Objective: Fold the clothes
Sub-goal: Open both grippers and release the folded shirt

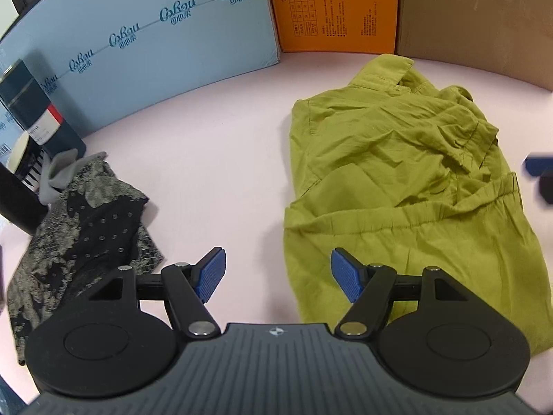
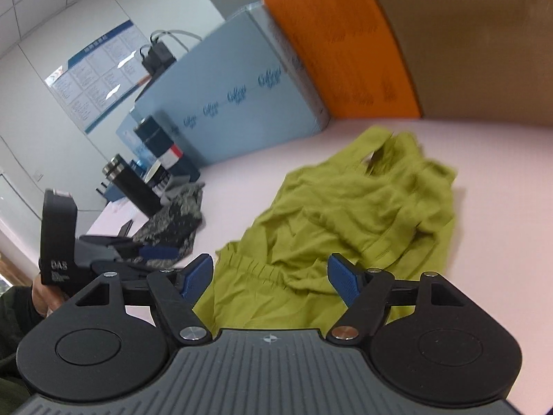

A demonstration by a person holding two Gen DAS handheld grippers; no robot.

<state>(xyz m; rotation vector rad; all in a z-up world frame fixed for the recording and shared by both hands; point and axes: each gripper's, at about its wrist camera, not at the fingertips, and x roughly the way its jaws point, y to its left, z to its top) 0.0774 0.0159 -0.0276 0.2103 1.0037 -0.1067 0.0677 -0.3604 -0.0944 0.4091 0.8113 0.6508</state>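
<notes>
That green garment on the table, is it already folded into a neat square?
No. The green garment lies crumpled and spread out on the pink table, with loose wrinkles and uneven edges.

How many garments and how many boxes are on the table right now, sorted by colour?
Green garment: 1
Dark patterned garment: 1
Grey cloth piece: 1, too bunched to tell its kind
Blue box: 1
Orange box: 1
Brown cardboard box: 1
Total: 6. Both the left gripper and the right gripper are open and empty.
</notes>
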